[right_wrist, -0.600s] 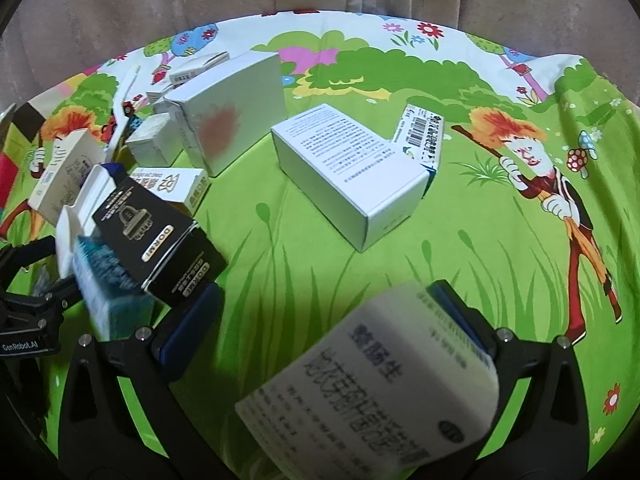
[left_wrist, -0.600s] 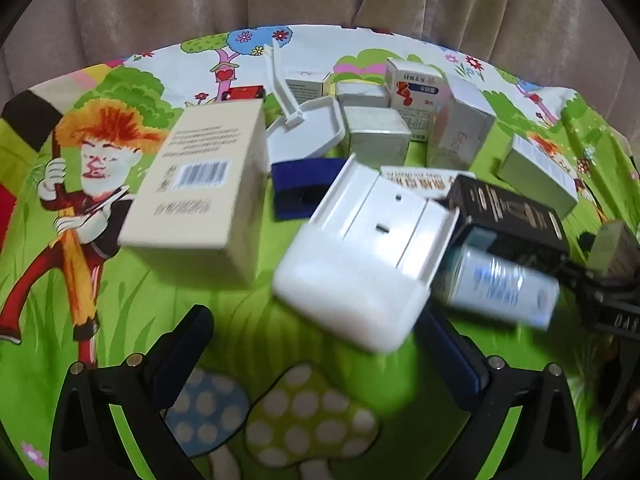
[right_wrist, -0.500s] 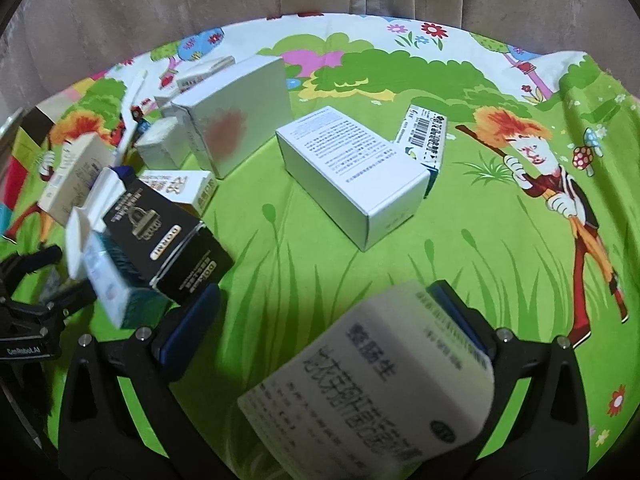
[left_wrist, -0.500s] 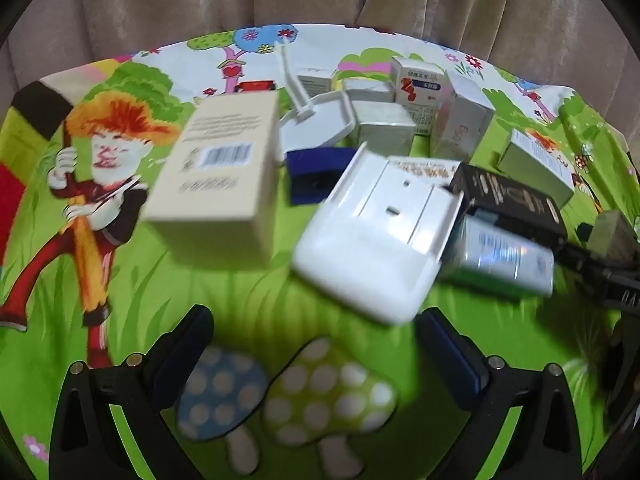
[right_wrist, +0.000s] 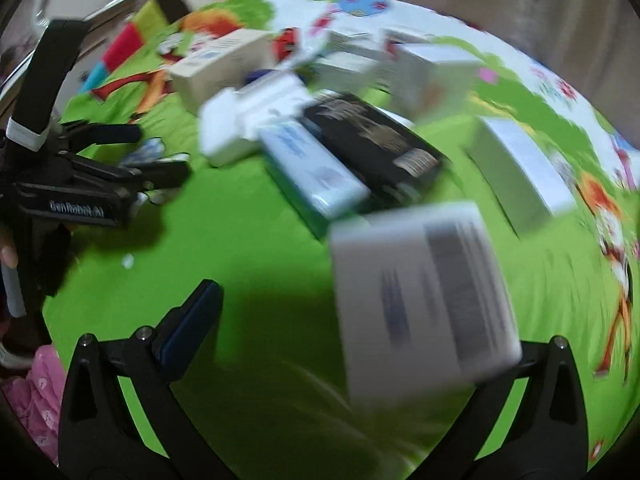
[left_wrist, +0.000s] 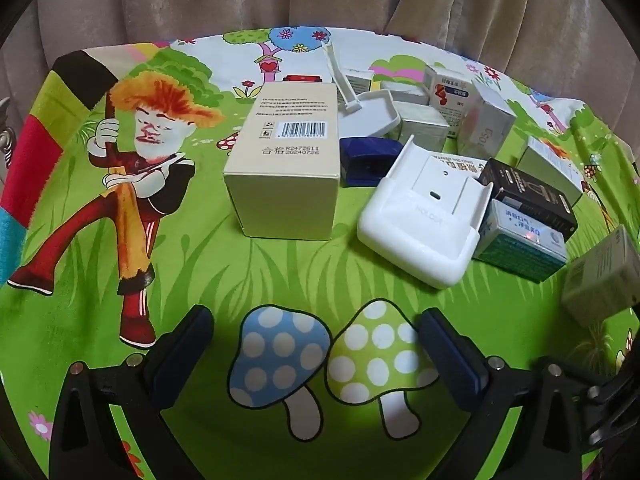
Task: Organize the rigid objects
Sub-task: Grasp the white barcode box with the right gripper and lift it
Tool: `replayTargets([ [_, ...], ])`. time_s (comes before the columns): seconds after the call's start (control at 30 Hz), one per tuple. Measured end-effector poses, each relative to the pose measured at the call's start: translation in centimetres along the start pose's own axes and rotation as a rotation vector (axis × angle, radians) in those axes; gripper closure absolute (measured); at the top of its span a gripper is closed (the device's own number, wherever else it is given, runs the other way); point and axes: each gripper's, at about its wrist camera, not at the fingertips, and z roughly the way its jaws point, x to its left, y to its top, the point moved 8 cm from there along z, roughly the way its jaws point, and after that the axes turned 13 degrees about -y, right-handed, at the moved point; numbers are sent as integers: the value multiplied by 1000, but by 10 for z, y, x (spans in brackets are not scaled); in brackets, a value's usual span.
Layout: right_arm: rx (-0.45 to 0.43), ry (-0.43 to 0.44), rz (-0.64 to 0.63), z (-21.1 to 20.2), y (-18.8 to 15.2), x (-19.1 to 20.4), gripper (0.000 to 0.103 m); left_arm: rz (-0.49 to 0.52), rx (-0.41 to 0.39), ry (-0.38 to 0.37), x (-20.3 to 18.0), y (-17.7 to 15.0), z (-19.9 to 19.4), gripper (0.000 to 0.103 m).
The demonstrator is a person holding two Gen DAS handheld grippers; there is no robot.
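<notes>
The white printed box (right_wrist: 420, 292), clamped a moment ago in the right hand-held gripper (right_wrist: 360, 312), is now freed between wide jaws beside the teal box (right_wrist: 312, 164), while the left hand-held gripper (left_wrist: 314, 320) is held wide, empty, so placement is judged nearly done.

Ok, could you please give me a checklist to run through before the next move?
1. Left gripper open, nothing between its fingers: ok.
2. Right gripper has a firm hold on the white box: not ok, jaws wide, one pad stands clear of it.
3. White box resting on the cloth: cannot tell.
4. Right wrist view sharp enough to aim: not ok, blurred.
5. Beige box near face unobstructed for the left gripper: ok.
</notes>
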Motion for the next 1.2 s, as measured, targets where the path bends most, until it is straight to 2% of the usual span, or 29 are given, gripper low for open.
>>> replayTargets([
  [0.07, -13, 31, -50, 5, 14, 12, 2, 7, -2, 10, 0, 1, -1, 0],
  [0.13, -25, 20, -66, 12, 23, 12, 2, 9, 3, 13, 1, 1, -1, 0],
  [0.33, -14, 29, -9, 39, 48, -19, 3, 31, 10, 47, 2, 3, -4, 0],
  [0.47, -39, 75, -84, 35, 54, -9, 24, 15, 9, 22, 1, 2, -2, 0],
  [0.67, -20, 53, -40, 13, 26, -12, 25, 14, 9, 20, 2, 2, -2, 0],
  [0.77, -43, 92, -51, 1, 16, -6, 27, 13, -1, 22, 2, 2, -2, 0],
  [0.9, -52, 103, -94, 10, 33, 4, 29, 11, -4, 25, 2, 3, -3, 0],
  [1.1, -49, 154, -130, 26, 61, 12, 44, 13, 6, 30, 3, 2, -3, 0],
  [1.2, -62, 188, -90, 31, 72, 11, 50, 14, 10, 32, 3, 2, -3, 0],
])
